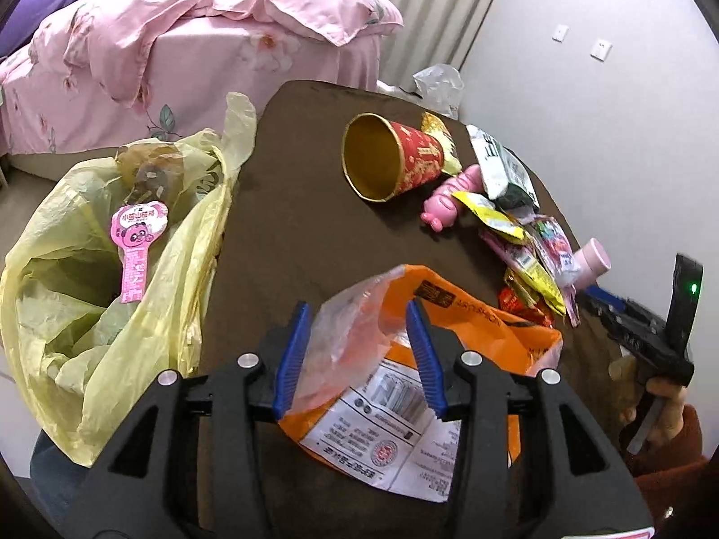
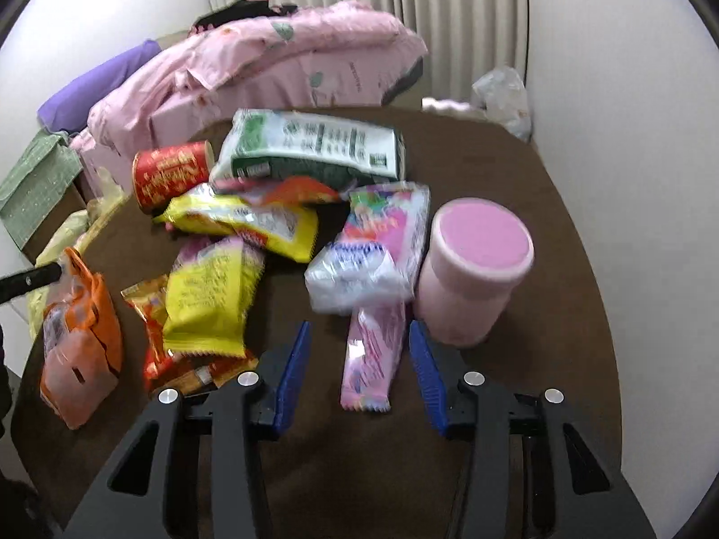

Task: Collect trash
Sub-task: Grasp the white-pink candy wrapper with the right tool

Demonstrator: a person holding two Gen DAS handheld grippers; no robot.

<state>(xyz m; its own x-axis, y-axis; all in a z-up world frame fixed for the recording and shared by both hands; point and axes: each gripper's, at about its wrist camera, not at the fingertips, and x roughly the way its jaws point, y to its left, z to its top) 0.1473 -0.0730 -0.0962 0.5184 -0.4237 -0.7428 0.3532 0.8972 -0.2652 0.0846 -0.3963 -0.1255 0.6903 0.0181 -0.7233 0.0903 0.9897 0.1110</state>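
L tool point(image 1: 359, 355): blue pads spread, straddling orange wrapper point(image 1: 454, 359) on tabletop point(image 1: 292, 224); clear top flap between pads, nothing clamped yet. Yellow trash bag point(image 1: 112, 269) lies off tabletop edge, to left of L tool; carry goes leftward. R tool point(image 2: 359, 377): released, slim pink wrapper point(image 2: 370, 359) dead ahead between pads, long axis in line w/ fingers. Judgement: L tool nearer bag; clench first.
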